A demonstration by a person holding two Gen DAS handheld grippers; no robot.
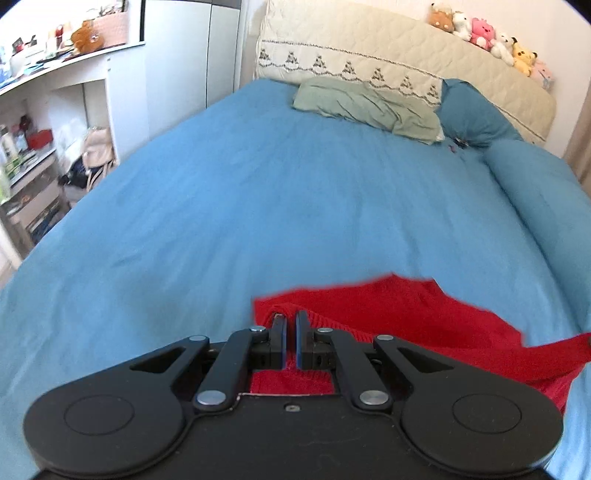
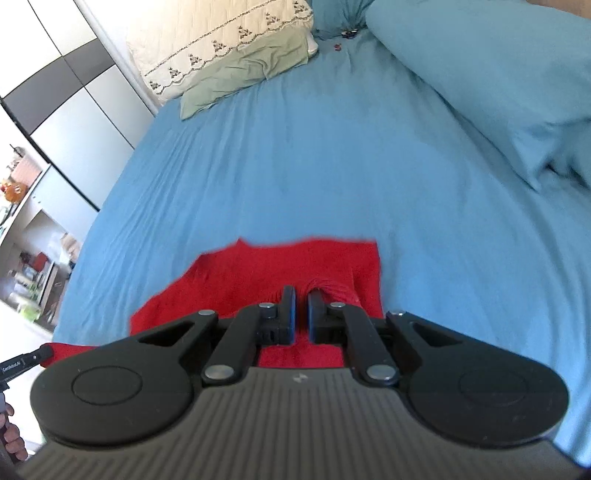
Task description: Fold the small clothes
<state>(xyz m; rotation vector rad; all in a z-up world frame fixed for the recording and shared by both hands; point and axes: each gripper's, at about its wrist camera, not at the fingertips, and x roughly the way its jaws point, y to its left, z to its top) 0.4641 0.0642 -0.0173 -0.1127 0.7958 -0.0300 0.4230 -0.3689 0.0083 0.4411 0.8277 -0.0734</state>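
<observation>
A small red knit garment (image 1: 406,314) hangs stretched between my two grippers above the blue bed sheet (image 1: 258,192). My left gripper (image 1: 291,321) is shut on the garment's left top corner. My right gripper (image 2: 301,297) is shut on a bunched corner of the same red garment (image 2: 280,269). The left gripper's finger shows at the left edge of the right wrist view (image 2: 26,360), pinching the red cloth. The garment's lower part is hidden under both gripper bodies.
A green pillow (image 1: 369,105) and a cream quilted headboard cover (image 1: 388,48) lie at the bed's head, with plush toys (image 1: 487,33) on top. A rolled blue duvet (image 2: 498,74) lies along the right side. White shelves (image 1: 55,129) and a wardrobe (image 2: 74,118) stand left of the bed.
</observation>
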